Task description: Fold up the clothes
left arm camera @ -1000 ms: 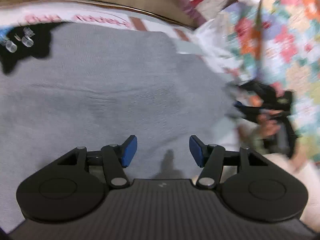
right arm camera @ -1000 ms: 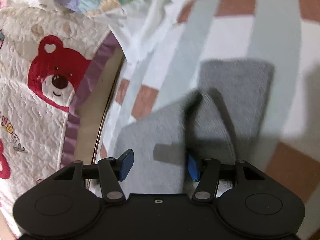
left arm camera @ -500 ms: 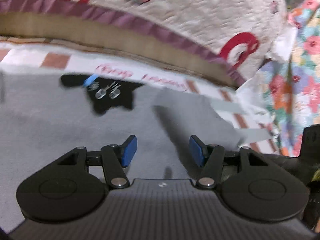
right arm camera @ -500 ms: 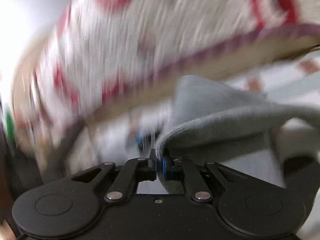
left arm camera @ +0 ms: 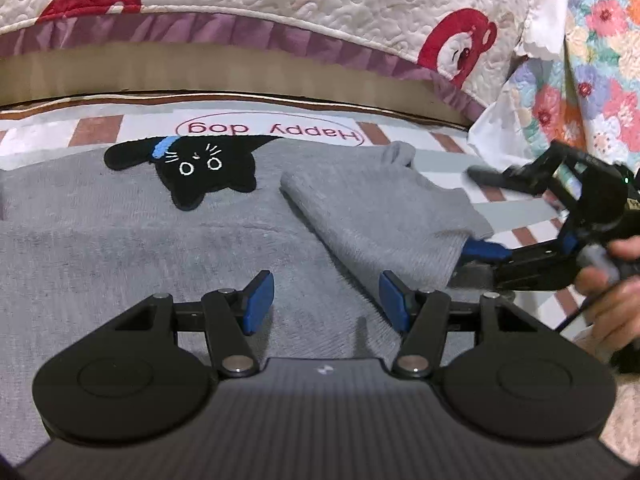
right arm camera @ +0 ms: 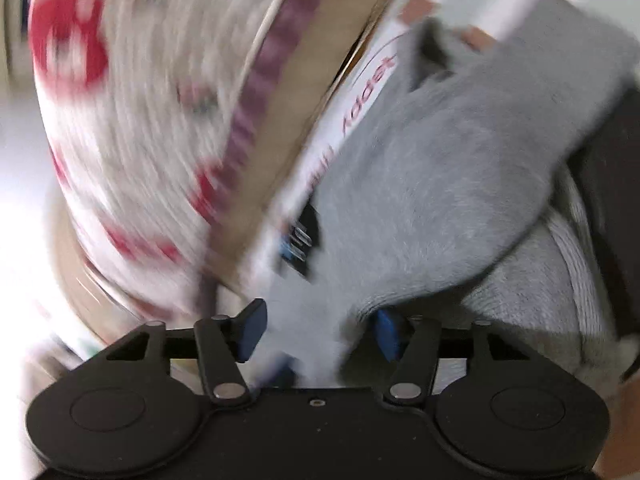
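- Left gripper point(left arm camera: 326, 300) hovers spread and empty over the grey sweater point(left arm camera: 120, 248), which lies flat on the bed.
- Right gripper point(right arm camera: 316, 330) is opening, letting go of the sleeve point(left arm camera: 384, 216) folded across the body.
- Beyond, the cat patch point(left arm camera: 200, 164); next probably the opposite sleeve, pinched near its cuff.

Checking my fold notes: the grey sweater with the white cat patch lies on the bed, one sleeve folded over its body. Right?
Not quite: the cat patch is black, not white, as the left wrist view shows. The grey sweater does lie on the bed, with one sleeve folded over its body.
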